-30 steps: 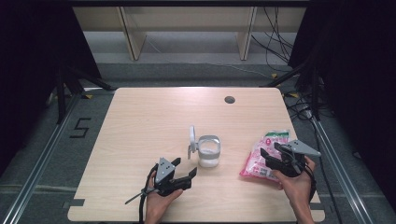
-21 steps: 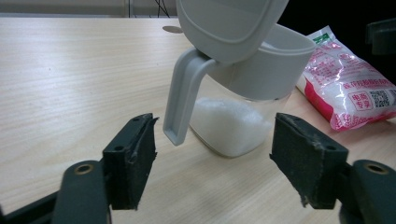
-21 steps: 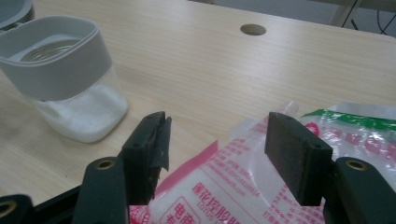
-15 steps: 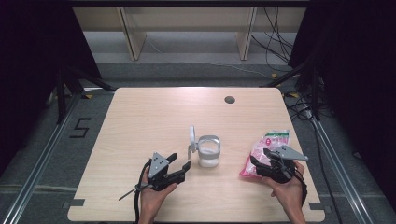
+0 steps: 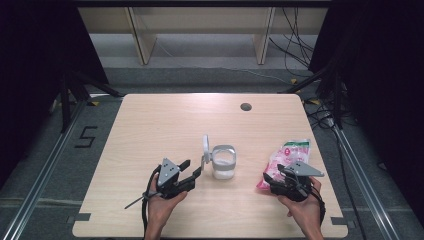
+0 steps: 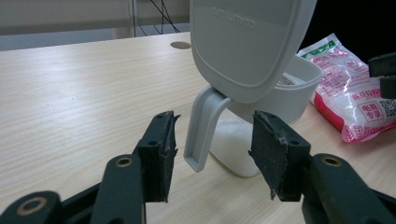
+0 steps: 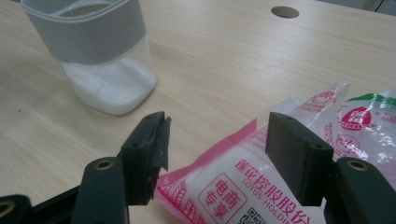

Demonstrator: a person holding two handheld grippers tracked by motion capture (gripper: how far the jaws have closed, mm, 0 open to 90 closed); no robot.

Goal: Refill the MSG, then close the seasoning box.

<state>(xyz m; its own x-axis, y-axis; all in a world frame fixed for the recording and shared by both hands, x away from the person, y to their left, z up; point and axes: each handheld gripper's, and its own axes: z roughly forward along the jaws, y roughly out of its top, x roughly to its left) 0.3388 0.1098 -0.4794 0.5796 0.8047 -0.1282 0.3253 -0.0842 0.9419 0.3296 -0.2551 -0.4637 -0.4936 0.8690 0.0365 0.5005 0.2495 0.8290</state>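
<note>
Left tongs [image 6: 212,154] have just been closing, but their pads are not touching anything yet; the grey handle [image 6: 201,126] of the jar [image 5: 223,161] hangs between them. Right tongs [image 7: 217,156] stand apart over the near end of the pink bag [image 7: 261,186], not squeezing it. Inside the jar is white powder, and its lid [image 6: 247,42] is flipped up. Jar and bag sit apart on the wooden table [image 5: 165,125].

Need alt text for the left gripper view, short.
The left gripper, jaws apart and just closing, brackets the grey handle of a container whose lid stands flipped up, without touching it. A pink-and-white bag lies behind on the wooden table.
</note>
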